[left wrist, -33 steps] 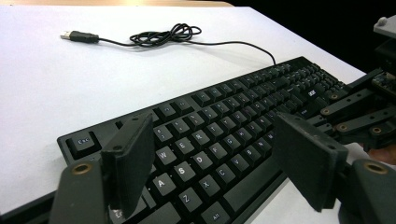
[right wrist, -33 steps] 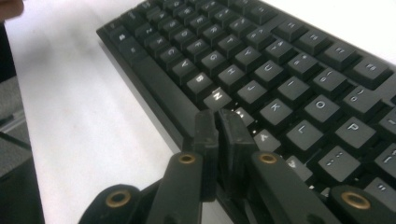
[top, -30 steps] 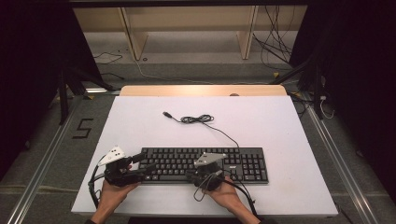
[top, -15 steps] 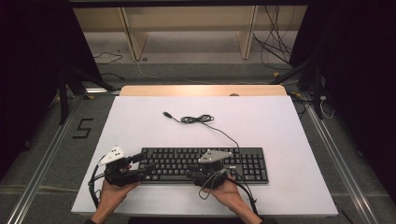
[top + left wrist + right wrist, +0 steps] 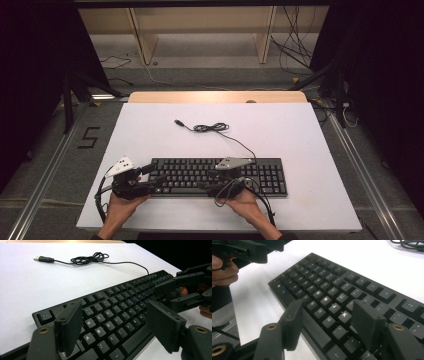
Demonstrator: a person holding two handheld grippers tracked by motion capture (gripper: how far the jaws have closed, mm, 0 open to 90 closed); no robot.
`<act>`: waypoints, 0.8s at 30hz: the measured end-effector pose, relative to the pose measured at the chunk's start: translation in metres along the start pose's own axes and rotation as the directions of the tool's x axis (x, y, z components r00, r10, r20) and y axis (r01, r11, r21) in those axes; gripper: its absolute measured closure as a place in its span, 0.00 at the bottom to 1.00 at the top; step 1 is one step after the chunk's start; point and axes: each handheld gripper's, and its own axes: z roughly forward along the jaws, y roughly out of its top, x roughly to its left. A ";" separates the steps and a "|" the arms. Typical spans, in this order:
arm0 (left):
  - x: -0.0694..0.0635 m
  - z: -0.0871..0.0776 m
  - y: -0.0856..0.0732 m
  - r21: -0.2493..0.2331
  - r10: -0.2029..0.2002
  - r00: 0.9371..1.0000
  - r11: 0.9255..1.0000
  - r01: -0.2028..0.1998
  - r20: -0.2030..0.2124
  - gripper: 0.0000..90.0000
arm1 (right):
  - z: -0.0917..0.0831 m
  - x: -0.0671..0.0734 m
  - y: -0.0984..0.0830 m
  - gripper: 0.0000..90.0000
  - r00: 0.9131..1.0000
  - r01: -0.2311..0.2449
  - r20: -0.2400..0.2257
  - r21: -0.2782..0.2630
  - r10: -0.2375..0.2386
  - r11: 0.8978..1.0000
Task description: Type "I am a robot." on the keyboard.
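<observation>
A black keyboard [image 5: 220,176] lies near the table's front edge, and its cable [image 5: 212,128] curls behind it to a loose USB plug [image 5: 43,258]. My left gripper [image 5: 156,174] is open at the keyboard's left end, its jaws spread above the keys [image 5: 115,315]. My right gripper [image 5: 207,181] is at the front edge around the middle of the keyboard. Its jaws have just been opening and now stand apart over the lower key rows and space bar [image 5: 328,310], pressing on nothing. Each gripper view shows the other gripper farther off [image 5: 180,290] [image 5: 249,250].
The white table top [image 5: 300,135] has bare room behind and to the right of the keyboard. A wooden strip [image 5: 215,97] runs along its far edge. Beyond are shelf legs and floor cables [image 5: 295,55]. Dark floor surrounds the table.
The right gripper's jaws stand wider apart than a second ago. Both hands and the keyboard stay about where they were.
</observation>
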 end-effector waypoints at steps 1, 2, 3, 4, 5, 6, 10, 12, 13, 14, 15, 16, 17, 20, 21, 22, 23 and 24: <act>0.000 0.000 0.000 0.000 0.000 1.000 1.000 0.000 0.000 0.33 | 0.000 0.000 0.000 0.47 1.000 0.000 0.002 -0.004 0.000 1.000; 0.000 0.000 0.000 0.002 0.002 1.000 1.000 -0.002 -0.001 0.33 | -0.001 0.000 0.000 0.46 1.000 0.001 0.002 -0.006 -0.001 1.000; 0.000 0.001 0.000 0.003 0.003 1.000 1.000 -0.003 -0.001 0.33 | -0.001 0.000 0.000 0.46 1.000 0.002 0.000 -0.009 -0.002 1.000; 0.000 0.001 0.000 0.003 0.002 1.000 1.000 -0.002 -0.001 0.33 | -0.001 0.000 0.000 0.45 1.000 0.002 -0.001 -0.011 -0.002 1.000; -0.001 0.002 0.000 0.003 0.000 1.000 1.000 0.000 0.000 0.33 | -0.001 0.000 0.000 0.45 1.000 0.002 0.001 -0.011 -0.002 1.000; -0.001 0.003 0.001 0.006 0.000 1.000 1.000 0.000 0.001 0.33 | -0.001 0.000 0.000 0.44 1.000 0.001 0.003 -0.013 -0.001 1.000; -0.001 0.007 0.002 0.018 0.000 1.000 1.000 0.000 -0.006 0.37 | -0.003 0.000 0.000 0.43 1.000 0.002 0.009 -0.018 -0.002 1.000; -0.001 0.010 0.003 0.025 -0.007 1.000 1.000 0.007 -0.013 0.40 | -0.005 -0.001 0.000 0.43 1.000 -0.001 0.010 -0.022 0.001 1.000; -0.001 0.011 0.004 0.031 -0.005 1.000 0.999 0.005 -0.011 0.42 | -0.006 -0.001 0.000 0.42 1.000 0.001 0.010 -0.023 0.000 1.000; -0.001 0.013 0.004 0.035 -0.004 1.000 0.999 0.004 -0.012 0.45 | -0.007 -0.001 0.000 0.42 1.000 0.000 0.013 -0.026 0.000 1.000; -0.001 0.015 0.005 0.044 0.000 1.000 0.999 0.000 -0.009 0.47 | -0.008 -0.001 0.000 0.42 1.000 0.001 0.013 -0.027 0.000 1.000; -0.002 0.017 0.005 0.052 0.001 1.000 0.999 0.000 -0.011 0.50 | -0.009 -0.001 0.000 0.42 1.000 -0.001 0.014 -0.026 0.001 1.000; -0.003 0.019 0.005 0.065 0.007 1.000 0.998 -0.006 -0.014 0.53 | -0.009 -0.002 -0.001 0.42 1.000 0.001 0.014 -0.029 0.000 1.000; -0.004 0.025 0.006 0.095 0.025 1.000 0.995 -0.024 -0.018 0.62 | -0.011 -0.002 -0.001 0.41 1.000 0.001 0.017 -0.029 -0.001 1.000; -0.005 0.027 0.007 0.101 0.026 0.999 0.995 -0.024 -0.019 0.64 | -0.011 -0.002 -0.001 0.41 1.000 0.002 0.018 -0.031 -0.002 1.000; -0.005 0.030 0.008 0.108 0.030 0.999 0.994 -0.028 -0.019 0.67 | -0.012 -0.002 -0.001 0.41 1.000 0.001 0.018 -0.031 0.000 1.000; -0.006 0.032 0.009 0.117 0.038 0.999 0.992 -0.036 -0.018 0.70 | -0.012 -0.002 0.000 0.41 1.000 0.002 0.017 -0.033 -0.002 0.999; -0.006 0.034 0.010 0.131 0.047 0.999 0.990 -0.044 -0.022 0.73 | -0.013 -0.002 -0.001 0.41 1.000 0.003 0.017 -0.035 -0.002 0.999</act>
